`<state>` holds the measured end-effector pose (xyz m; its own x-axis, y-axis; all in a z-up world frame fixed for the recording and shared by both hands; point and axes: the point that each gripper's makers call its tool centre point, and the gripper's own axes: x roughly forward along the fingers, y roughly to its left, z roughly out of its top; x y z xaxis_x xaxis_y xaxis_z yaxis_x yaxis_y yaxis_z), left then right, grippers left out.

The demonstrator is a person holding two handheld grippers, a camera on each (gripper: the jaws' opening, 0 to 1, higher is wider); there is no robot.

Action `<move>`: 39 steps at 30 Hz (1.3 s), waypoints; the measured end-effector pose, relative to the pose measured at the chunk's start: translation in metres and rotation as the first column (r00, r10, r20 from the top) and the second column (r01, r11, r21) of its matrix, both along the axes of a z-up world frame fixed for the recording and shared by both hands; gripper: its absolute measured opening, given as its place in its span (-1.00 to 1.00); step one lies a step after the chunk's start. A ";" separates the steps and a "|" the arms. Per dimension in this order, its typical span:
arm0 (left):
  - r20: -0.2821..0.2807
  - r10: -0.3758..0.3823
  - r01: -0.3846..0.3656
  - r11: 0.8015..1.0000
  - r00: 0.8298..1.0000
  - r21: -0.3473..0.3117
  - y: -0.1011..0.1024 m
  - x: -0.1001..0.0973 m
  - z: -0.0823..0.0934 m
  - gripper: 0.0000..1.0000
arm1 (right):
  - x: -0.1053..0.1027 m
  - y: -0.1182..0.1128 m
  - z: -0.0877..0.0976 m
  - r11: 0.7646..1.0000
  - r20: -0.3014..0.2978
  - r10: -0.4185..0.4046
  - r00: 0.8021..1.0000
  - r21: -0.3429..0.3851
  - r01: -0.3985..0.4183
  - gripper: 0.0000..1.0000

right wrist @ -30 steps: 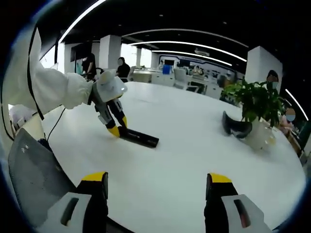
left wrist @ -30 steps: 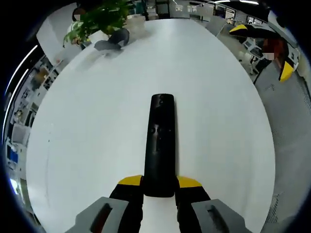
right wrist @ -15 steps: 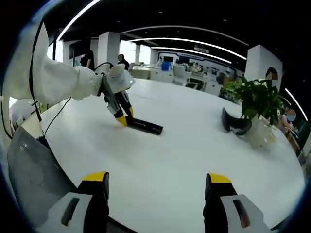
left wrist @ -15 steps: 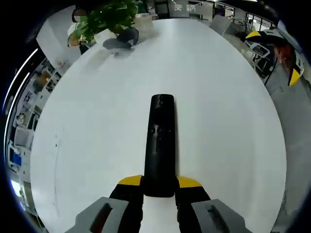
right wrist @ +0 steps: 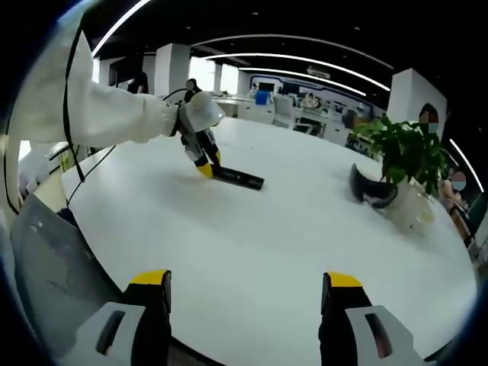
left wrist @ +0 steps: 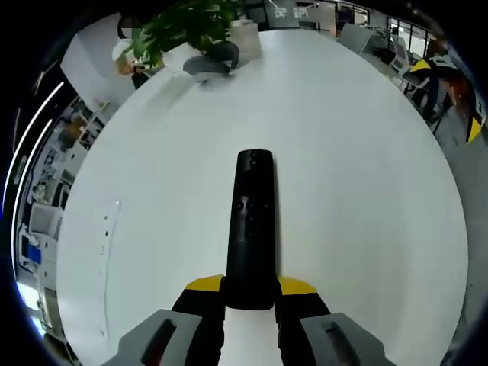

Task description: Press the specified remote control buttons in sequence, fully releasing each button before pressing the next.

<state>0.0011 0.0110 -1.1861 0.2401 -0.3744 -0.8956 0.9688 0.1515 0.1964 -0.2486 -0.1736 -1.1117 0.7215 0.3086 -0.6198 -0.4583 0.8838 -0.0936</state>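
A long black remote control [left wrist: 252, 225] lies lengthwise in the left gripper view, its near end clamped between the yellow-tipped jaws of my left gripper [left wrist: 250, 288], which is shut on it. Small buttons show near its middle. In the right gripper view the same remote [right wrist: 239, 178] rests low over the white table [right wrist: 252, 252], held by the left gripper [right wrist: 204, 164] on a white-sleeved arm. My right gripper [right wrist: 244, 293] stands open near the table's front edge, far from the remote, with nothing between its fingers [right wrist: 152, 286].
A potted green plant [right wrist: 404, 164] in a white pot stands at the table's far right, with a dark curved object [right wrist: 371, 194] beside it. The same plant [left wrist: 191, 27] sits at the far edge in the left gripper view. Office desks and people lie beyond.
The left gripper has carried the remote farther across the table, away from my right gripper. The right gripper has stayed open in place.
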 end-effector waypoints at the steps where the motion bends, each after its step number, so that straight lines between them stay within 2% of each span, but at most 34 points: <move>1: 0.005 0.000 0.000 1.000 1.000 0.002 0.001 0.002 0.000 -0.52 | 0.000 0.000 -0.001 1.000 -0.002 0.000 1.000 -0.003 0.000 0.59; 5: 0.038 -0.017 0.017 1.000 0.999 0.011 0.003 0.015 0.002 -0.52 | 0.000 -0.001 -0.003 1.000 -0.014 -0.002 1.000 -0.011 0.002 0.59; 10: 0.053 -0.031 0.029 0.999 0.998 0.026 0.005 0.031 0.003 -0.52 | -0.001 -0.001 -0.005 1.000 -0.023 -0.006 1.000 -0.007 0.005 0.58; 23: 0.067 -0.064 0.061 0.997 0.996 0.039 0.008 0.065 0.000 -0.52 | -0.001 -0.002 -0.010 1.000 -0.040 -0.007 0.999 -0.022 0.006 0.57; 31: 0.033 -0.123 0.123 0.992 0.992 0.013 0.005 0.067 -0.004 -0.51 | 0.000 -0.003 -0.012 1.000 -0.043 -0.015 0.999 -0.023 0.014 0.58; 33: 0.046 -0.156 0.156 0.988 0.987 0.013 0.004 0.065 -0.004 -0.51 | -0.001 -0.002 -0.012 1.000 -0.046 -0.012 0.999 -0.022 0.011 0.60; 35: 0.086 -0.224 0.222 0.974 0.971 0.032 0.001 0.064 -0.003 -0.53 | 0.000 -0.002 -0.011 1.000 -0.040 -0.010 0.999 -0.019 0.009 0.60; 36: 0.089 -0.196 0.195 0.981 0.977 0.028 0.002 0.064 -0.003 -0.49 | 0.000 -0.001 -0.011 1.000 -0.039 -0.009 0.999 -0.016 0.009 0.60; 37: 0.103 -0.122 0.121 0.993 0.987 0.015 0.005 0.070 -0.001 -0.45 | 0.000 -0.001 -0.011 1.000 -0.041 -0.007 0.999 -0.012 0.006 0.60; 39: 0.130 -0.060 0.061 0.998 0.990 -0.007 0.007 0.077 0.002 -0.33 | -0.001 0.000 -0.011 1.000 -0.041 0.000 0.999 -0.009 -0.001 0.62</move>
<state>0.0779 0.0178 -1.1846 0.3309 -0.4014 -0.8541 0.9425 0.0959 0.3201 -0.2494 -0.1733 -1.1224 0.6952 0.3032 -0.6517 -0.4624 0.8828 -0.0825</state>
